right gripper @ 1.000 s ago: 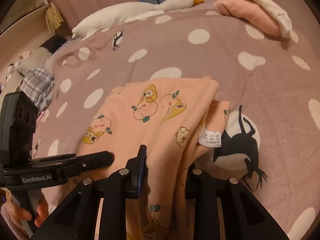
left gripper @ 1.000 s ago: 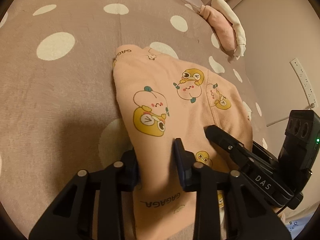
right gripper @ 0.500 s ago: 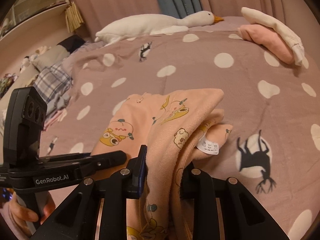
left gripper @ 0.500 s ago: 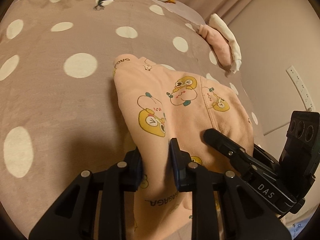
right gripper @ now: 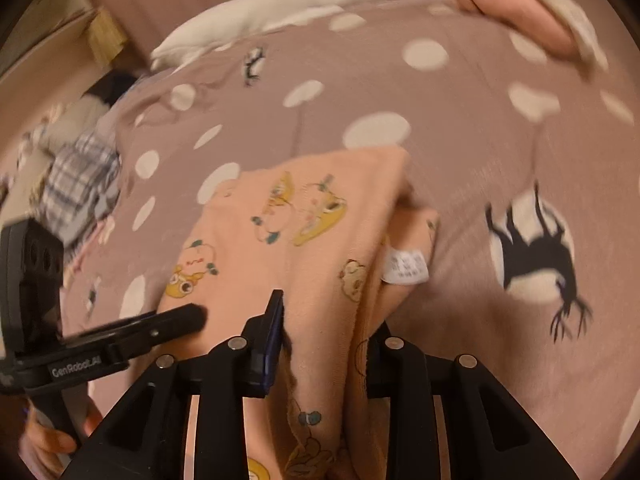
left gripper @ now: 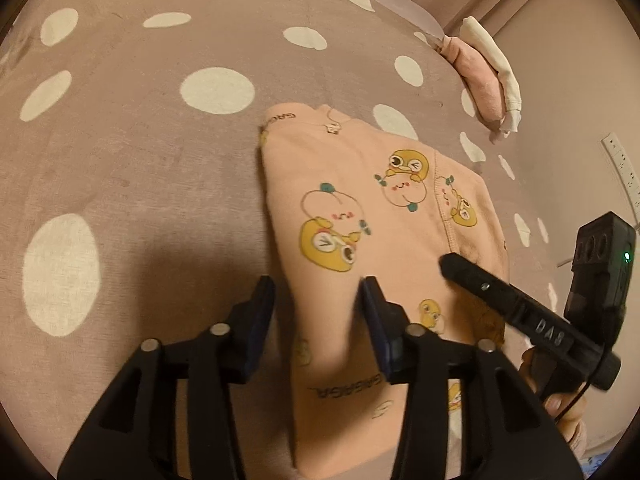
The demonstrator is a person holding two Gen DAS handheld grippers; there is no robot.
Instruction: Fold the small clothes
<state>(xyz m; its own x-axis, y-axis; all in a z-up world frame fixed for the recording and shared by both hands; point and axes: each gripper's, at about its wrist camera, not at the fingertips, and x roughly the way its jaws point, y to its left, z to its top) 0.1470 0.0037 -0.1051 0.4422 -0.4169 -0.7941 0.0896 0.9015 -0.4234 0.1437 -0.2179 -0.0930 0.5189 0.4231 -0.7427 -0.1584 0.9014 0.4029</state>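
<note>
Left wrist view has the peach garment (left gripper: pixel 360 216) sitting roughly in the middle of the polka-dot bedspread (left gripper: pixel 132 160), already doubled over so its far part lies flat and the near end rises toward both tools. It's soft fleecy stuff printed with little yellow cartoon critters and some lettering along the near edge.

Left gripper (left gripper: pixel 318 312) has its fingers spread apart with the near left edge of the cloth running between them, nothing pinched as far as I can see. My guess is it's letting go of, or lining up on, that edge. Right gripper (right gripper: pixel 326 332) is a different story: a thick bunched fold runs up between its fingers and looks clamped, though that shot is motion-blurred so I'm not certain. Holding the edge up like that probably keeps the layers together while the fold gets laid down. A white care tag (right gripper: pixel 408 266) pokes out on the right side.

Further out: a folded pink-and-white pile (left gripper: pixel 486 80) at the far right, and a white goose plush (right gripper: pixel 272 12) along the far edge.
</note>
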